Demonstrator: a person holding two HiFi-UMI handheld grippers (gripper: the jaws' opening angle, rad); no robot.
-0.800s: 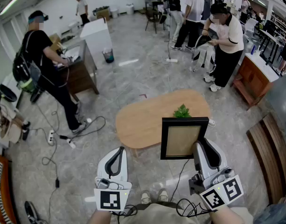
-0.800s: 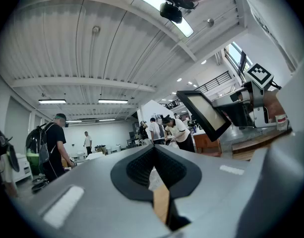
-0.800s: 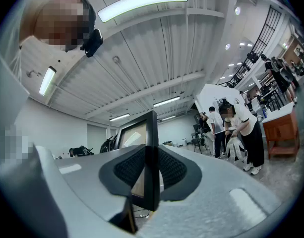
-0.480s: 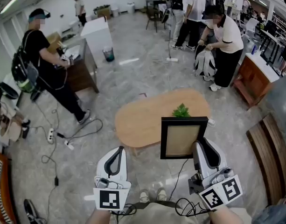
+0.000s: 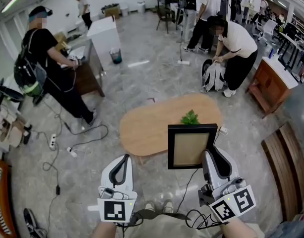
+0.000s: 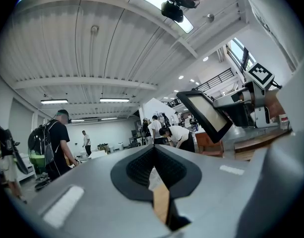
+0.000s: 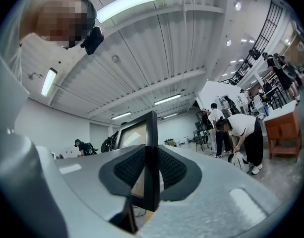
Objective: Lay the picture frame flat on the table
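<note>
The picture frame [image 5: 187, 147] is up in the air, upright, with its tan panel facing me. It is not on the worktop [image 5: 144, 129] yet. From the head view it hangs in front of the worktop's near edge, toward the right end, and its top rail covers the foot of the small green plant [image 5: 190, 117] standing there.

My right tool [image 5: 210, 156] is clamped on the frame's right rail, low down. In the right gripper view the black rail runs edge-on between the two pads. My left tool [image 5: 123, 163] hangs beside it, apart from the frame, with its pads together on nothing.

I judge the frame to be stiff and fairly light, with a narrow black moulding that is smooth enough to slide in the pads. I cannot tell whether the panel is glazed, so I would treat it as breakable. Held by one side rail, it will want to pivot as I tip it. I would set the bottom rail on the wood short of the plant, then lower the top and keep the corners from knocking.
</note>
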